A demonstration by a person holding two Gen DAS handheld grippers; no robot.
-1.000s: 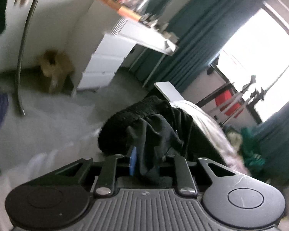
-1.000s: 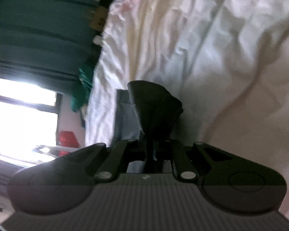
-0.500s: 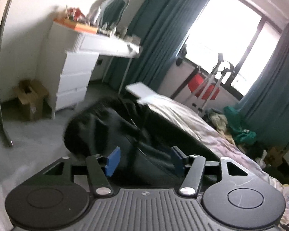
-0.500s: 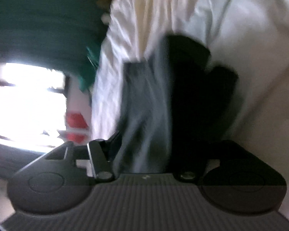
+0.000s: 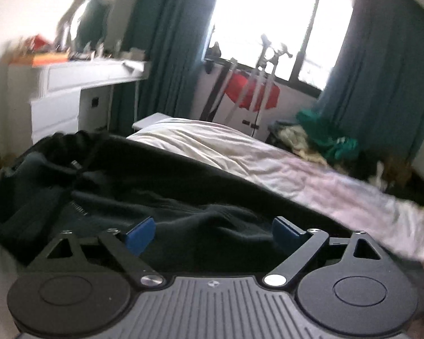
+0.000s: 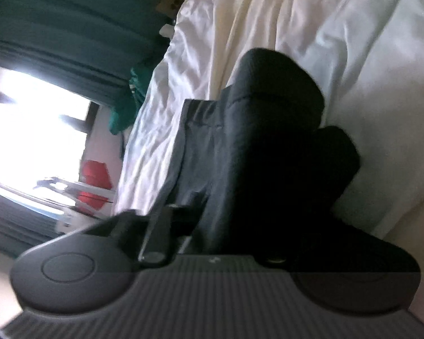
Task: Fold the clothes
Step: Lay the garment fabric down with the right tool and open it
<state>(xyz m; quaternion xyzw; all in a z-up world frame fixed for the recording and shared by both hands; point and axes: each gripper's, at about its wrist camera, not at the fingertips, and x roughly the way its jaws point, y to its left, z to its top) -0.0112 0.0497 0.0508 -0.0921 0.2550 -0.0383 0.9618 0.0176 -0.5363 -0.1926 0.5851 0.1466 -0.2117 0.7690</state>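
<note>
The left gripper (image 5: 212, 230) now stands with its blue-padded fingers (image 5: 140, 233) spread wide and nothing between them, whereas a second ago they were pinched shut on a bunch of the black trousers (image 5: 132, 186); the cloth has dropped and lies spread low on the bed (image 5: 240, 149), its gathered waistband and drawstring off to the left. The right gripper (image 6: 223, 223) has changed likewise: a second ago its fingers were closed on a narrow tuck of the garment, and now the left finger stands swung out, while dark cloth covers the other, so I judge it open but the far side is hidden. In that view the trousers (image 6: 254, 141) lie laid over themselves on the white sheet (image 6: 311, 19), one leg end lapped across. Both releases suggest a fold has just been laid down. For room, bare sheet runs on to the right of the garment, while on the left its waistband lies close to the bed's edge, with the white dresser (image 5: 70, 96) beyond.
</note>
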